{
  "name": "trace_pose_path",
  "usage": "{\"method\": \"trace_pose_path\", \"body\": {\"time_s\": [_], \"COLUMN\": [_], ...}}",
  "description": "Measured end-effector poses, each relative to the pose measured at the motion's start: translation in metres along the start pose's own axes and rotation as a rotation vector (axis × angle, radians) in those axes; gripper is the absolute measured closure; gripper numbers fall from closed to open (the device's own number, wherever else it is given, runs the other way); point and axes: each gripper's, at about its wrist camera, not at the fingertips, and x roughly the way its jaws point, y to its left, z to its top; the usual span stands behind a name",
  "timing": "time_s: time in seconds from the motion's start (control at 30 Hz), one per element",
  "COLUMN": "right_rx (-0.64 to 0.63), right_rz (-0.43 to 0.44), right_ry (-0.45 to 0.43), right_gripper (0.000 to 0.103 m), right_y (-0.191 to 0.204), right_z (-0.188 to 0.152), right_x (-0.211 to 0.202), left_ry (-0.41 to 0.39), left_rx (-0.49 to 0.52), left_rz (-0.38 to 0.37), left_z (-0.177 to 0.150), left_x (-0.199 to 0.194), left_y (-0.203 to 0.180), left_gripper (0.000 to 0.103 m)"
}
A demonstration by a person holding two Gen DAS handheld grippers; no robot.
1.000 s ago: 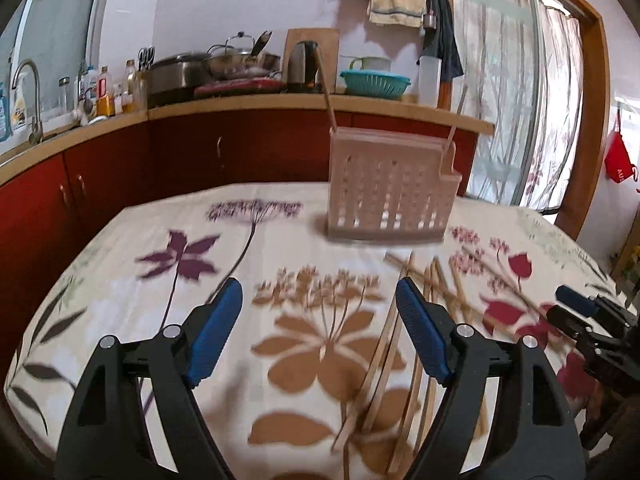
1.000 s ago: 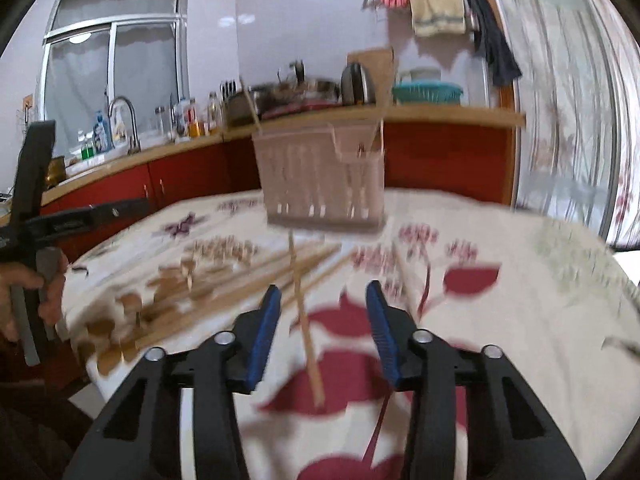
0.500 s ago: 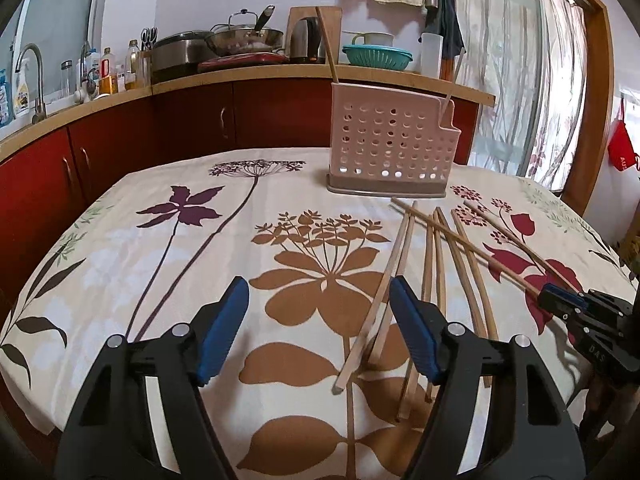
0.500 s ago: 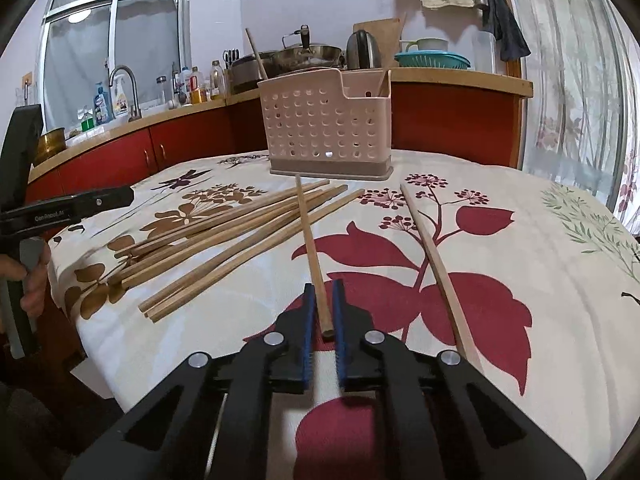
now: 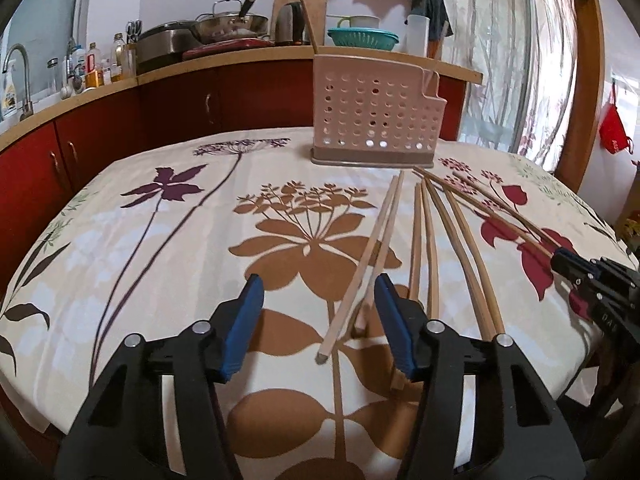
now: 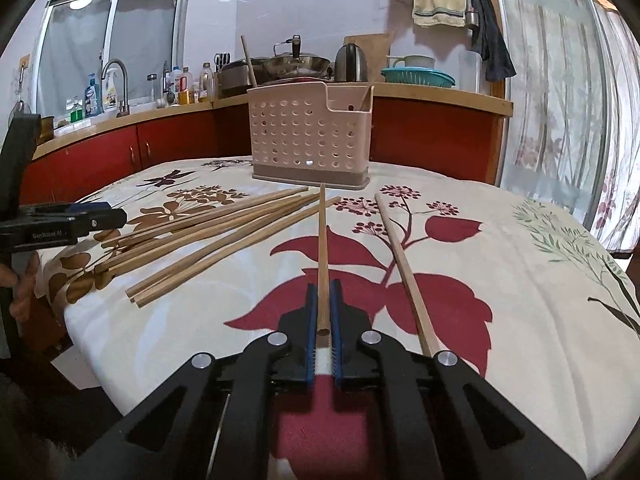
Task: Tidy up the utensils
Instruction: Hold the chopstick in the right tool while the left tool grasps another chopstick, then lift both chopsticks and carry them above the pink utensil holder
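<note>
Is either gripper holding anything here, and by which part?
The right gripper clamps one chopstick near its end. The left gripper is closing around two chopsticks, not yet gripping.

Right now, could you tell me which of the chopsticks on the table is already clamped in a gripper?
The chopstick pointing straight at the pink holder, gripped at its near end by the right gripper. The others lie loose on the tablecloth.
</note>
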Motion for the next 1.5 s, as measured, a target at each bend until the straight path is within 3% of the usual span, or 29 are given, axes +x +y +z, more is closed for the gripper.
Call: {"method": "trace_pose_path", "body": {"time_s": [0.13,0.3,0.7,0.97,1.27,1.5], "right_rx": [0.002,-0.006,-0.003,0.0,-0.001,0.006], "right_rz": [0.009,0.018,0.02,0.018,0.016,0.018], "right_ry": [0.003,0.002,0.001,-0.002,-0.003,-0.011], "right_gripper": [0.096,0.096,0.096,0.096,0.096,0.096], "right_y": [-0.001,0.002,0.002,0.002,0.002,0.001], "right_z": [0.0,0.0,0.0,0.001,0.001,0.003], "right_x": [-0.001,-0.001,0.0,-0.001,-0.001,-0.003], "left_ry": [0.024,0.01,0.028,0.038,0.024,0.001], "left_rx": [0.001,-0.031,0.033,0.068,0.068,0.08], "left_rz": [-0.003,0.009,0.01,-0.01,-0.022,-0.037], "left_z": [-0.004,-0.003,-0.014,-0.022,-0.021,-0.022], "left_x": [0.005,-0.001,-0.003,0.0,0.004,0.0], "left_y": [0.001,0.012,0.005,-0.004,-0.006,-0.008], "left_gripper": [0.058,0.058,0.061,0.088,0.089,0.096]}}
